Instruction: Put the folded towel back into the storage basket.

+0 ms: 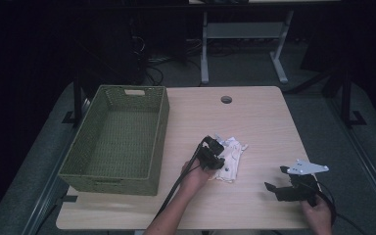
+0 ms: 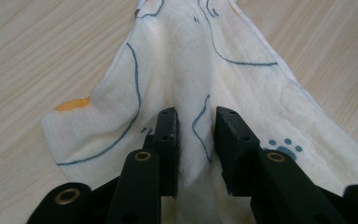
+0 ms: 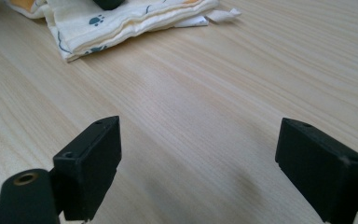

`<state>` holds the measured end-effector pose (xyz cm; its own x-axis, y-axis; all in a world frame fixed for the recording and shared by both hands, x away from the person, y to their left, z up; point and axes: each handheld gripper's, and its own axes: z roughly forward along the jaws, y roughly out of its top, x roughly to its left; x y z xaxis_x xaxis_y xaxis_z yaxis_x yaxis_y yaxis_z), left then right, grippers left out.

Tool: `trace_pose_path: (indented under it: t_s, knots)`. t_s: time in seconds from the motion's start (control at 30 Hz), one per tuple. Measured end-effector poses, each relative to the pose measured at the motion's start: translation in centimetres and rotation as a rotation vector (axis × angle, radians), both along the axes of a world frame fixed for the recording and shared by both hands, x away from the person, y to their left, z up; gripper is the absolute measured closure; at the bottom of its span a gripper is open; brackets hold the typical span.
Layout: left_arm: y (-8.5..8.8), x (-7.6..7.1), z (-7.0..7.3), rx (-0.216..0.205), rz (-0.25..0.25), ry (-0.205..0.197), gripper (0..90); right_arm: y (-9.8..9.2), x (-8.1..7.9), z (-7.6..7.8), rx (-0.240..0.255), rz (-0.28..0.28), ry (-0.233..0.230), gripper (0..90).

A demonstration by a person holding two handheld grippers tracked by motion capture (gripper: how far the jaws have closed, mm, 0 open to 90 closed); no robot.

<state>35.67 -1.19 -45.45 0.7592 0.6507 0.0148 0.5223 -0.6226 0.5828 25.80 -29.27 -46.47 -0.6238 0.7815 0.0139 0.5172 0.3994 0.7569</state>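
Left gripper view: printed cloth (image 2: pixel 205 70) — soft, light, limp; left gripper (image 2: pixel 196 135) pinching raised fold between jaws. Right gripper (image 3: pixel 198 158) agape, empty.

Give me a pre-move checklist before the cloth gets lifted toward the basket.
1. Left gripper has its jaws around a fold of the cloth: ok.
2. Fold pinched firmly: cannot tell; a gap shows between the jaws.
3. Right gripper open, holding nothing: ok.
4. Right gripper apart from the cloth, over bare table: ok.
5. Green basket empty and ready: ok.
6. Table between cloth and basket free of obstacles: ok.
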Motion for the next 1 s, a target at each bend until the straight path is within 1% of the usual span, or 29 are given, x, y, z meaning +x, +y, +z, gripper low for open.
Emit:
trace_pose_path:
  t_s: [0.1,0.2,0.23,0.27,0.4,0.43,0.57,0.6,0.63,0.77,0.83,0.87,1.0]
  knots:
    - [-0.1,0.1,0.0,0.0,-0.003,0.004,77.7,-0.2,0.0,0.1,0.006,-0.007,-0.007,13.8]
    - [-0.1,0.1,0.0,-0.004,-0.003,0.005,80.3,-0.3,0.0,0.1,0.006,-0.008,-0.01,13.8]
    - [0.0,0.2,0.0,-0.019,0.004,0.018,80.6,-0.3,0.1,0.1,0.006,-0.009,-0.008,13.8]
    - [0.0,0.2,0.0,-0.019,0.004,0.018,80.9,-0.3,0.1,0.1,0.006,-0.009,-0.008,13.8]
    - [0.7,0.7,-0.1,-0.08,0.026,0.068,82.5,-0.3,0.0,0.1,0.006,-0.007,-0.009,13.8]
    - [1.0,0.8,-0.1,-0.098,0.034,0.088,82.7,-0.3,0.0,0.1,0.006,-0.006,-0.011,13.8]
    - [1.4,1.0,0.0,-0.143,0.048,0.115,83.2,-0.5,0.0,0.2,0.011,-0.01,-0.012,13.8]
    - [1.5,1.0,0.1,-0.159,0.05,0.126,83.3,-0.5,0.0,0.2,0.013,-0.013,-0.011,13.8]
    - [1.7,1.0,0.2,-0.187,0.05,0.142,83.3,-0.6,0.0,0.2,0.013,-0.014,-0.011,13.8]
    - [2.0,0.8,0.7,-0.251,0.047,0.157,83.5,-0.7,-0.1,0.3,0.017,-0.017,-0.017,13.8]
    - [2.2,0.4,1.2,-0.279,0.037,0.162,83.5,-0.7,-0.2,0.3,0.022,-0.018,-0.021,13.8]
    - [2.3,0.3,1.3,-0.289,0.037,0.161,83.5,-0.8,-0.2,0.3,0.024,-0.02,-0.02,13.8]
    - [2.7,0.0,2.0,-0.343,0.033,0.177,83.6,-0.8,-0.2,0.3,0.025,-0.022,-0.021,13.8]
